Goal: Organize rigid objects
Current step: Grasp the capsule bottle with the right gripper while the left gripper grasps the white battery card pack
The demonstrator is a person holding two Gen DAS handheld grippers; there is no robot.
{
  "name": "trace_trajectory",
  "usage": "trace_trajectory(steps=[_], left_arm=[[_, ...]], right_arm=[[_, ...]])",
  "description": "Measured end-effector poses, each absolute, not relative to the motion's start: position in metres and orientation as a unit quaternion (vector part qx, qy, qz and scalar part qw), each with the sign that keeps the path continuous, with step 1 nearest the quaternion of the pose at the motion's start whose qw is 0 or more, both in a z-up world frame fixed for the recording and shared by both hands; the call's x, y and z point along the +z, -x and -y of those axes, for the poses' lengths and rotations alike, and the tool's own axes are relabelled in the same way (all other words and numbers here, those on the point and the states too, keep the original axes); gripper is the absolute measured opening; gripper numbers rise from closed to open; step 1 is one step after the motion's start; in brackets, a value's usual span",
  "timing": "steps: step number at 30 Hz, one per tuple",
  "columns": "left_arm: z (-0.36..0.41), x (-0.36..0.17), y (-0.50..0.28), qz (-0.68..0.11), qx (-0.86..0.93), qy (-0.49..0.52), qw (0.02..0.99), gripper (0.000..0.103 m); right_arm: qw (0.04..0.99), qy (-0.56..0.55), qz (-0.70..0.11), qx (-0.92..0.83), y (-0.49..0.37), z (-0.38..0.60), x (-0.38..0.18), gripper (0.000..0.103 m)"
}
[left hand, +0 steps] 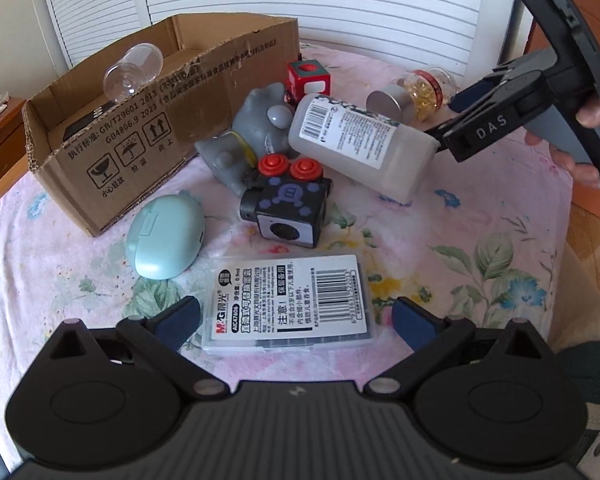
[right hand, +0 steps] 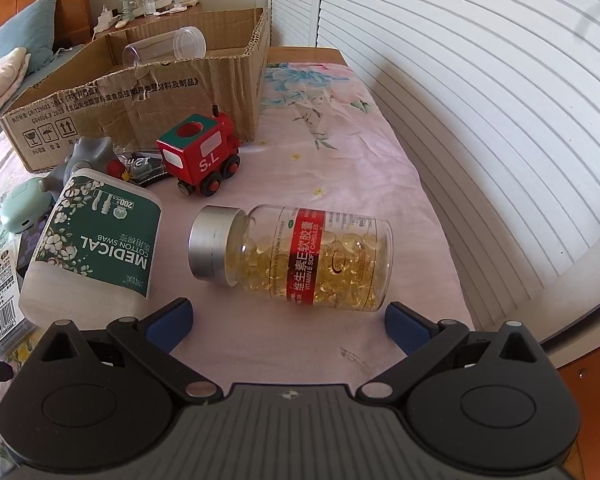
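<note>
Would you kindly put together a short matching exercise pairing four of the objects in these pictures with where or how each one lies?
Things:
1. clear empty jar
2. vitamin capsule bottle
3. toy train
4. flat stationery case

Places or states:
A. lying on its side on the floral cloth, just ahead of the open right claw
B. standing on its wheels beside the cardboard box
C. flat on the cloth between the fingers of the open left claw
D. inside the cardboard box, leaning on its wall

Pairs: 1-D, 2-A, 3-B, 4-C
</note>
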State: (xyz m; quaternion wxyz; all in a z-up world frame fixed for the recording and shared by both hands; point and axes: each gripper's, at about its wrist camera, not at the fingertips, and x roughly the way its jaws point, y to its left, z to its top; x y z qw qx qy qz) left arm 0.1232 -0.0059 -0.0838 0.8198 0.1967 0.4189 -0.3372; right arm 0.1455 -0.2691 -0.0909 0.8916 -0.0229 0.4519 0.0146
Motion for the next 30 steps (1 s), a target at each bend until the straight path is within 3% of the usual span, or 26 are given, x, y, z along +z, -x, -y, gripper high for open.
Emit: trace_trajectory(steps=[4, 10, 21, 30], left_arm=[[0.007, -0.086, -0.135, -0.427, -0.335, -0.172, 0.822, 0.102], [0.006, -0.083, -0.132, -0.426, -0.327, -0.162, 0.828, 0.091], [-0.017, -0.084, -0.131, -0.433, -0.274, -0.134, 0.848, 0.091], [-0.016, -0.084, -0.131, -0.436, -0.27, -0.132, 0.848, 0.091]], right_arm=[[0.895, 0.025, -0.446, 0.018, -0.144, 0.27, -0.092, 0.103], [0.898, 0.024, -0.438, 0.019, -0.141, 0.27, -0.092, 0.103], [0.902, -0.029, -0.43, 0.029, -0.152, 0.276, -0.076, 0.103], [0.902, -0.002, -0.432, 0.014, -0.178, 0.266, -0.074, 0.102]])
